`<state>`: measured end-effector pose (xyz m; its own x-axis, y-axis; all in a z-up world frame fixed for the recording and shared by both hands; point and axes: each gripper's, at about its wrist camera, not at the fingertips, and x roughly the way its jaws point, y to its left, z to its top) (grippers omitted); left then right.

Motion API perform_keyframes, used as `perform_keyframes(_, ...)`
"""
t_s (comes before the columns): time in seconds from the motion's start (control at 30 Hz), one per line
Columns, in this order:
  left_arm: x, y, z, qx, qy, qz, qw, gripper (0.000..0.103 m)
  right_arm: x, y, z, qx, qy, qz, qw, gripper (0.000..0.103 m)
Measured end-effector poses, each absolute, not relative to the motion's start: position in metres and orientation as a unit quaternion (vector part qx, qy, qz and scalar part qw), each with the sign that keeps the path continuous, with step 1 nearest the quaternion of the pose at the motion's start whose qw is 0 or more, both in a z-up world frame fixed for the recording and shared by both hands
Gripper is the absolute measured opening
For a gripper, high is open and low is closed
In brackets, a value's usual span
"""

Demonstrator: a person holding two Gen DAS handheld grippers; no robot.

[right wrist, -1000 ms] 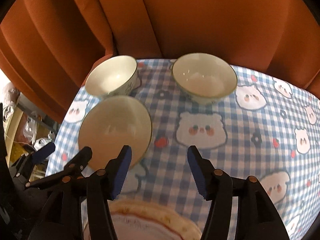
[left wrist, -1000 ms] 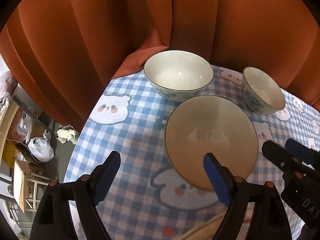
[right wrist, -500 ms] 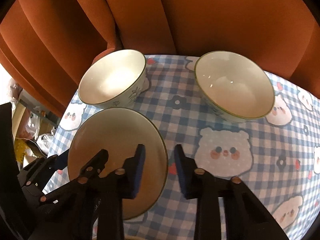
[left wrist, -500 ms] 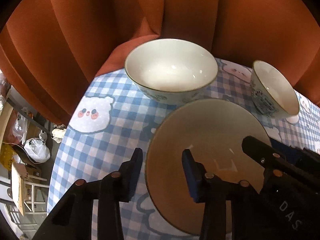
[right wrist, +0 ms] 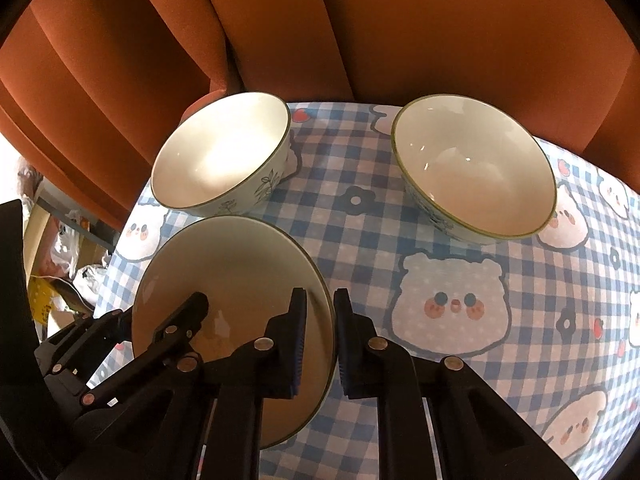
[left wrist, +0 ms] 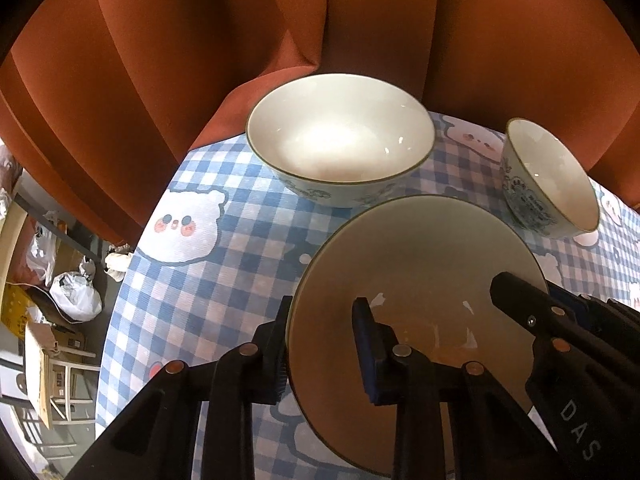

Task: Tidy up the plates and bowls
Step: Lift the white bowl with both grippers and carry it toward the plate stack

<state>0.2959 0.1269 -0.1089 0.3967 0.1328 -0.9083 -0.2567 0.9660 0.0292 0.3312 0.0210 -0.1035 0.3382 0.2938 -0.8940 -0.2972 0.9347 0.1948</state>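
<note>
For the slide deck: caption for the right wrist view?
Both claws, right claw and left claw, clamp opposite rims of the plate.

My left wrist camera looks steeply down along its own fingers (left wrist: 280, 344), close over the near left part of the checked tablecloth (left wrist: 224, 280), facing the orange curtain (left wrist: 200, 60) behind the table. My right wrist camera sits just to the right of it, tilted down about as steeply and facing the same curtain (right wrist: 440, 32). Both views share the plate (left wrist: 420, 264) (right wrist: 232, 272) right under the lenses, the two bowls beyond it, and each shows the other gripper at its edge.
</note>
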Motion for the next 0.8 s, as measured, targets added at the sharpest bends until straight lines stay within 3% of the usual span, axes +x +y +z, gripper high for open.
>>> perform_keyframes(0.8, 0.218, 0.054, -0.034, -0.034, 0.479, 0.035, 0.877, 0.027, 0.232, -0.056, -0.015, 0.023, 0.487, 0.108, 0.867, 0.017)
